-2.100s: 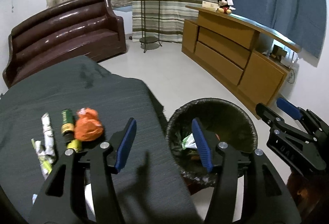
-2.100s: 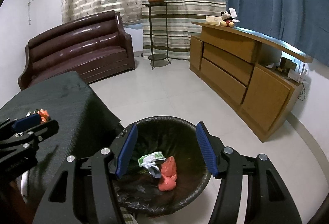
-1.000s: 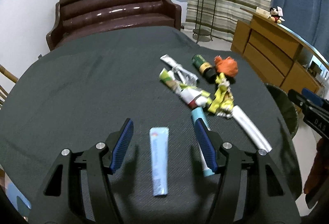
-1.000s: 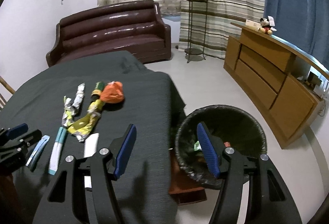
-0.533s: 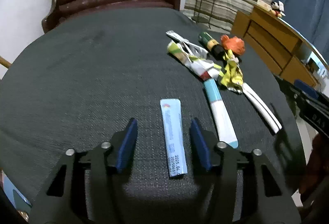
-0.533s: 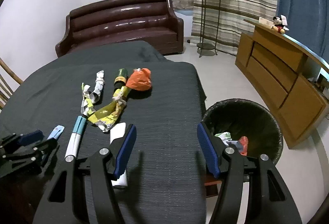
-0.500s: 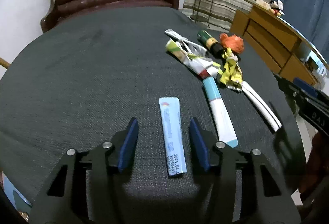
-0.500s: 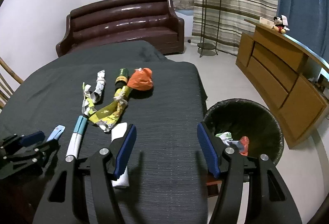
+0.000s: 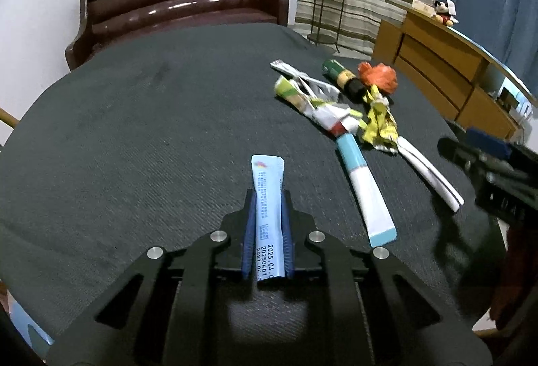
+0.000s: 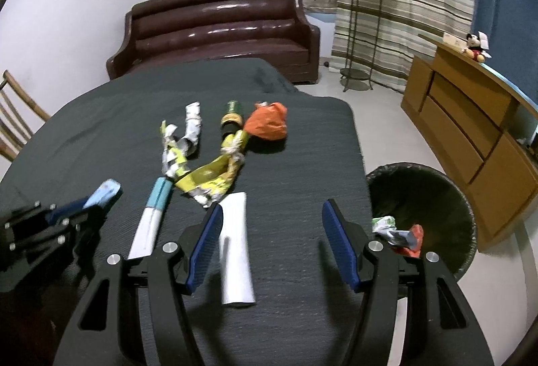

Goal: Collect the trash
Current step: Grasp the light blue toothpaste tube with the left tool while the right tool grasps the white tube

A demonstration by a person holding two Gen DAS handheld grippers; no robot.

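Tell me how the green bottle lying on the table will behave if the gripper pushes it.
The green bottle lies on its side and looks round, so it would probably roll. The orange bag and yellow wrapper lie against it and might stop it or be dragged along. It looks small, so likely light.

The table [image 9: 134, 137] is covered in dark grey cloth, matt and finely ribbed. The pale blue sachet [image 9: 267, 197] looks like smooth printed plastic film with a soft sheen. The yellow wrapper [image 10: 212, 179] is crinkled, shiny foil-like film, and the orange bag [image 10: 269, 122] is thin crumpled plastic. The white tube [image 10: 235, 248] looks smooth and matt. The sofa [image 10: 218, 29] is glossy brown leather or a leather look-alike. The cabinet [image 10: 470, 123] is smooth wood with a satin finish. The bin [image 10: 437, 197] is lined with glossy black plastic.
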